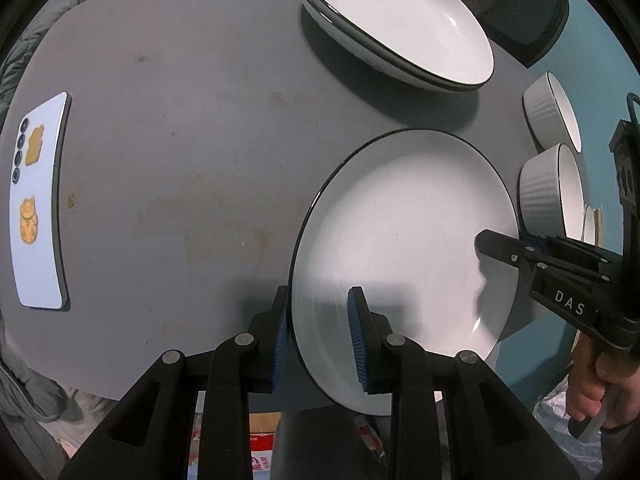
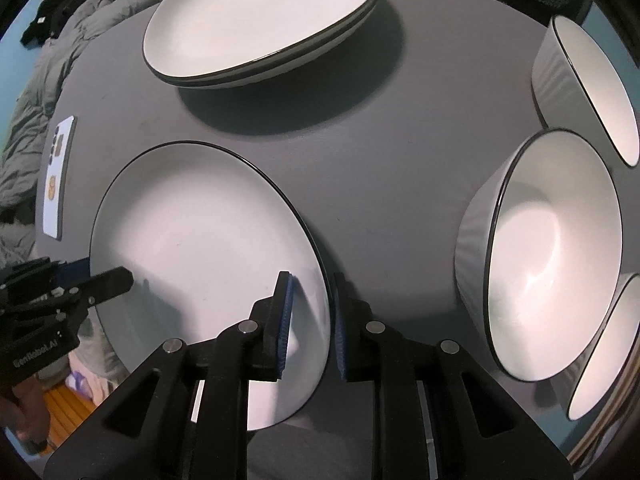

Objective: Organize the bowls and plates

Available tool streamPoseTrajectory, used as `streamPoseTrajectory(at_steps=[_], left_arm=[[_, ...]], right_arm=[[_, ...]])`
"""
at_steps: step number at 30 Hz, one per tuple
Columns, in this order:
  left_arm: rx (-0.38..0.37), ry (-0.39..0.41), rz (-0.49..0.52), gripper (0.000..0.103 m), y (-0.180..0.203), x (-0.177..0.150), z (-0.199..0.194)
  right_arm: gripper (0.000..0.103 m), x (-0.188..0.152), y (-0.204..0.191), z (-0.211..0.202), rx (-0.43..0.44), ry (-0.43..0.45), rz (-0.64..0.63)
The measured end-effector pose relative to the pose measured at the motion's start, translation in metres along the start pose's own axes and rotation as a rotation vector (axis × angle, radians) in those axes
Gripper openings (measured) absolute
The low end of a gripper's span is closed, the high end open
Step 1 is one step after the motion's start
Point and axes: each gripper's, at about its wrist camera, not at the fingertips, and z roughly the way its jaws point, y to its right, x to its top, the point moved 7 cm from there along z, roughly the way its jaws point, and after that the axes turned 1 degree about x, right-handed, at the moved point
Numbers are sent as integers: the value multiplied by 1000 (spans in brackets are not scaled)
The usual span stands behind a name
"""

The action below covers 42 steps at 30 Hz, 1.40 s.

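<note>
1. The single plate [image 1: 400, 248] sits at the near edge of the grey table [image 1: 180, 140], part of it hanging past that edge — not yet joined to any stack.

2. The left gripper [image 1: 318, 338] straddles the plate's left rim, one blue pad outside and one over the white face; a gap shows at both pads, so I read its jaws as slightly spread and not pinching.

3. The right gripper [image 2: 312, 320] straddles the opposite rim the same way, jaws narrowly parted with the rim between them and no pad plainly pressing on it.

4. Beyond the plate, a stack of plates [image 1: 396, 24] stands at the far side of the table — at least two nested, which looks like the finished part of the plate sorting.

5. To the right, three ribbed bowls [image 2: 552, 252] stand apart from one another, none nested, so by my judgement the bowls are all still to do.

6. A phone [image 1: 40, 204] lies well off to the left, out of the way.
</note>
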Motion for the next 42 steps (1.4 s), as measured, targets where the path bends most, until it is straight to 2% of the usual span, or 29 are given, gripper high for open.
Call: streamPoseTrajectory(at_steps=[7, 14, 19, 25, 32, 37, 42], left_arm=[[-15, 0, 2, 27, 4, 4, 2], [-6, -1, -3, 22, -5, 1, 1], [1, -9, -2, 15, -9, 5, 2], [-3, -15, 10, 14, -10, 9, 3], [1, -27, 20, 14, -7, 11, 4], [41, -33, 32, 15, 1, 10, 6], [26, -37, 38, 15, 11, 10, 1]], right_arm=[[22, -7, 9, 1, 45, -11, 61], [22, -20, 17, 2, 86, -8, 112], [22, -18, 22, 3, 104, -5, 104], [22, -6, 22, -1, 119, 1, 82], [18, -5, 15, 2, 98, 7, 39], [17, -3, 15, 1, 96, 8, 26], [16, -1, 18, -7, 102, 19, 32]])
